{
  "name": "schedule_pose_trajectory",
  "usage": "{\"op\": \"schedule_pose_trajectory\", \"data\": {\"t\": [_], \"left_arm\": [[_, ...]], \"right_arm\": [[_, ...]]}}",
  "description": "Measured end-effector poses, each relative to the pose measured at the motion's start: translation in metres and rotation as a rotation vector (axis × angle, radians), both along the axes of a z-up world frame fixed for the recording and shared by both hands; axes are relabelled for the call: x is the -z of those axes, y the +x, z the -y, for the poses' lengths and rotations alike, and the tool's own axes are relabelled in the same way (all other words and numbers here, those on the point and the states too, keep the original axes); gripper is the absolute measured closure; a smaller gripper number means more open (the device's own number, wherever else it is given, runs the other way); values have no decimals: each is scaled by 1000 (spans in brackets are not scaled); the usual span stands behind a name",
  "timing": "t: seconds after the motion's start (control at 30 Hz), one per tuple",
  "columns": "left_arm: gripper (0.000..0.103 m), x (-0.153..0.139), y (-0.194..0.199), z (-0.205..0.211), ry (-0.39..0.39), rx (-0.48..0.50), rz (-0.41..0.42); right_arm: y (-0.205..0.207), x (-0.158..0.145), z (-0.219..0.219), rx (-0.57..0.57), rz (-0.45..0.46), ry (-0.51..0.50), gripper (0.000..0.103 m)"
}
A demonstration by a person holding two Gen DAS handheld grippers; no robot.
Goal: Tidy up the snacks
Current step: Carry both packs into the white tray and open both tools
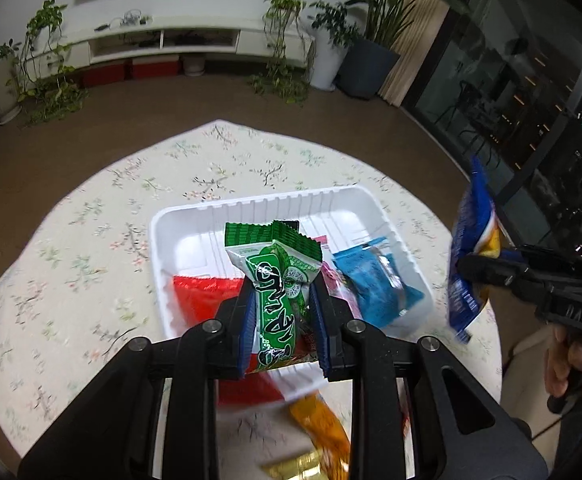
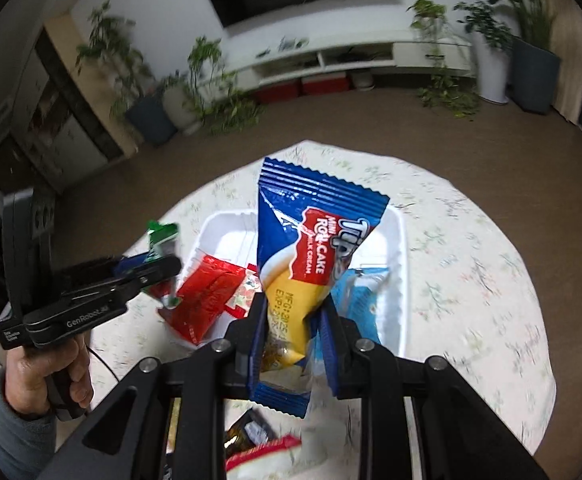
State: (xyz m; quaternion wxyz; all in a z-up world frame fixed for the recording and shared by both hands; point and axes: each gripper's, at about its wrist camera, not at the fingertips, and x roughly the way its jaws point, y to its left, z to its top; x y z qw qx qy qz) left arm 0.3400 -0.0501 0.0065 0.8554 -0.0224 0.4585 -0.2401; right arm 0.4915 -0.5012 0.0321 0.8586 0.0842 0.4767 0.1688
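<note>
Two grippers are clamping snacks: left gripper point(image 1: 283, 312) the green packet point(image 1: 277, 276), right gripper point(image 2: 293, 336) the blue roll-cake packet point(image 2: 311, 248); releasing together over the white tray point(image 1: 251, 204), you are risking one sliding past its near edge.

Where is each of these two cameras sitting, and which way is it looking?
Left wrist view: on the left gripper, looking down along its fingers, which pinch a green snack packet above the white tray; the person's right hand shows at the right edge.
Right wrist view: on the right gripper, looking down at a blue roll-cake packet in its fingers; the left hand shows at the left.
Shared: tray, floral tablecloth, both packets, each other's gripper.
</note>
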Motion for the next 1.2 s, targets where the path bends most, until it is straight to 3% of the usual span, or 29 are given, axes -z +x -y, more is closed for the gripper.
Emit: {"op": "schedule_pose_trajectory", "data": {"t": [0.23, 0.4, 0.6, 1.0, 1.13, 1.2], "left_arm": [[80, 36, 26, 20, 36, 3, -40], [80, 61, 35, 31, 81, 10, -63], [78, 84, 41, 39, 123, 19, -83], [65, 91, 39, 41, 128, 7, -65], [52, 84, 35, 41, 127, 2, -50], [51, 80, 32, 38, 126, -9, -43]], "right_arm": [[43, 41, -25, -49, -93, -66, 76], [58, 58, -38, -66, -106, -160, 76], [66, 75, -43, -60, -137, -176, 76], [62, 92, -41, -45, -139, -158, 70], [62, 91, -41, -40, -133, -150, 67], [59, 89, -40, -40, -127, -151, 61]]}}
